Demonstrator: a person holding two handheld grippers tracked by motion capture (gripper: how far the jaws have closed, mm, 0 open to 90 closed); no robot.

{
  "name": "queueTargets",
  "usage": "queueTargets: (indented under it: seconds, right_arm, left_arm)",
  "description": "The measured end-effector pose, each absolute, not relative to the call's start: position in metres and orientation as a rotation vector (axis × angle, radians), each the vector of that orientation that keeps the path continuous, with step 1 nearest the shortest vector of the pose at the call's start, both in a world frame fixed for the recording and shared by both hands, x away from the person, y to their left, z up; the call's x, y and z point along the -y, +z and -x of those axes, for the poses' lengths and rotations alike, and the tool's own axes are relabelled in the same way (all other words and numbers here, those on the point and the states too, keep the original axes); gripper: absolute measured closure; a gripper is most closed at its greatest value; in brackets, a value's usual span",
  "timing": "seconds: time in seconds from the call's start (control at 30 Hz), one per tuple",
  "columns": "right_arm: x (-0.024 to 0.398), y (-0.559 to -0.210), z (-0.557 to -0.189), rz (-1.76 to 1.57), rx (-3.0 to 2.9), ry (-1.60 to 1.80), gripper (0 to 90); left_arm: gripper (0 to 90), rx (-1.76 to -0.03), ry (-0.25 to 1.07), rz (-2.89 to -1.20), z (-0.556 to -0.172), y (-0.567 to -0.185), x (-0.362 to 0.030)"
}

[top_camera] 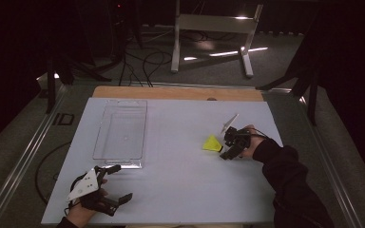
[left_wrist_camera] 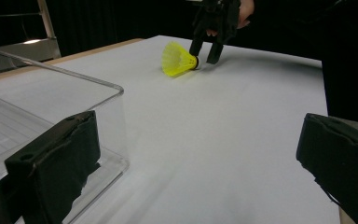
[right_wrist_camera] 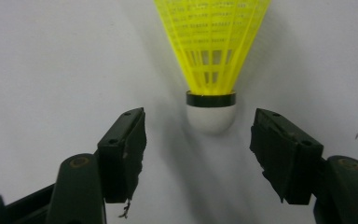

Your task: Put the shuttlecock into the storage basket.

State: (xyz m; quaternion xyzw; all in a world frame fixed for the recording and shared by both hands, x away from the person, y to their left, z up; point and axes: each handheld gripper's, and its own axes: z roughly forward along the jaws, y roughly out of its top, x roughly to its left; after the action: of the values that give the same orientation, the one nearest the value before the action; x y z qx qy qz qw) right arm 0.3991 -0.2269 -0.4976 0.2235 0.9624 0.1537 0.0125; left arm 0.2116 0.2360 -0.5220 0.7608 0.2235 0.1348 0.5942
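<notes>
**Yellow shuttlecock lying between the spread jaws of the right gripper**

Yellow plastic is forming the skirt of the shuttlecock, which is lying on its side on the white counter, toward the counter's right half in the high view; its white rounded cork, ringed by a black band, is pointing back at the right gripper. That gripper is standing with its jaws spread on either side of the cork; both pads are sitting clear of it, with bare counter showing in each gap, so nothing is being pinched. In the left gripper view the same gripper is pointing steeply down at the cork end, its tips sitting just off the counter surface; the person's right hand is wrapping the gripper body, with a dark sleeve trailing behind it.

The left gripper is resting near the counter's front left corner, its jaws standing wide apart and holding nothing; a grey three-cornered plate is sitting on top of it. One of its jaws is lying just beside the near end of a clear plastic tray, which is sitting on the left half of the counter, well apart from the shuttlecock; the tray is holding nothing visible.
</notes>
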Motion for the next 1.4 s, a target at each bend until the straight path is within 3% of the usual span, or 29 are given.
queueTargets:
  seconds: [0.7,1.4]
  right_arm:
    - [0.212,-0.508,-0.412,-0.655,-3.047,0.319,62.4]
    - [0.210,-0.495,-0.406,-0.521,-3.085,0.342,65.5]
  left_arm:
    - [0.4,-0.519,0.310,-1.775,-0.212,-0.522,-0.236]
    - [0.5,-0.517,0.314,-1.786,-0.212,-0.523,-0.235]
